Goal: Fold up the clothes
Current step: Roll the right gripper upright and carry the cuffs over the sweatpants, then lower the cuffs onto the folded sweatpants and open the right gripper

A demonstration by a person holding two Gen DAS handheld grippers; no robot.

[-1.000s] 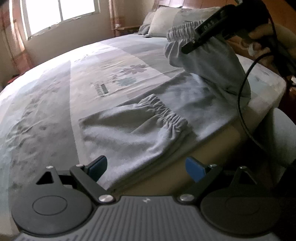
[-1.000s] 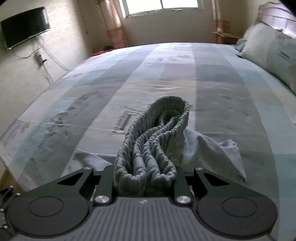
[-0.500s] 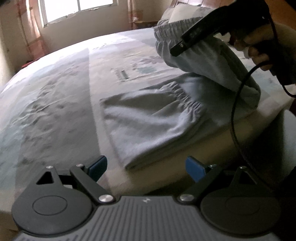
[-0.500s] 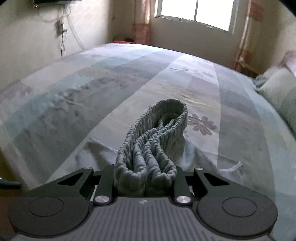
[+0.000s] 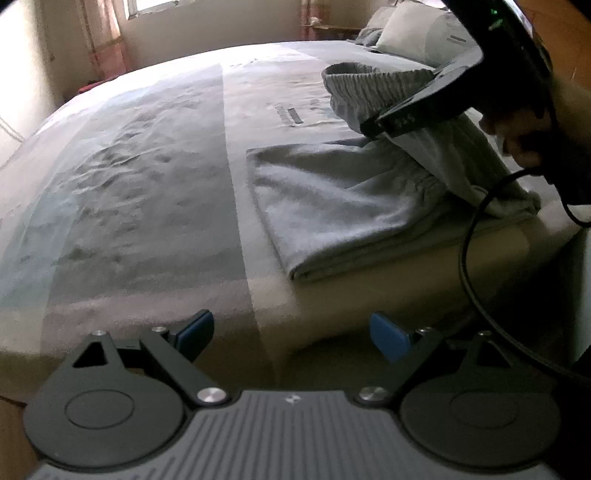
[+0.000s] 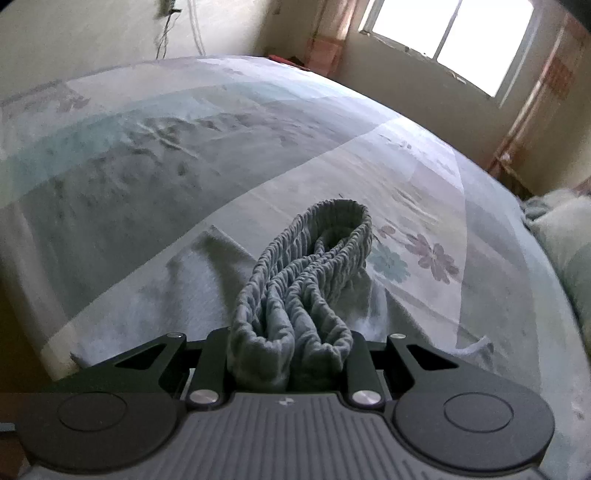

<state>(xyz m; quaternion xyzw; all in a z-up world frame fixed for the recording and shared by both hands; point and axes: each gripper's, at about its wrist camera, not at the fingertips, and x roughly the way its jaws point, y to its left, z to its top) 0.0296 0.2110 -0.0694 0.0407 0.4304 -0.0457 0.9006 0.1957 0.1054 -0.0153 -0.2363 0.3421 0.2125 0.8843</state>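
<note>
Grey pants half-folded at the bed's edge, their waistband lifted in the right gripper.

The right gripper (image 6: 290, 363) is clamped narrowly on the bunched elastic waistband (image 6: 314, 266) of the grey pants (image 5: 343, 199), holding it raised above the bed (image 5: 140, 177); in the left wrist view that gripper and the hand (image 5: 524, 129) holding it fill the upper right of the frame, with a black cable (image 5: 476, 258) hanging down. The rest of the pants lies flat at right centre, near the bed's lower edge. The left gripper (image 5: 291, 334) stands wide apart and holds nothing, at the bottom of the frame over the bed's edge. Pillows (image 5: 417, 33) sit at the top right.
</note>
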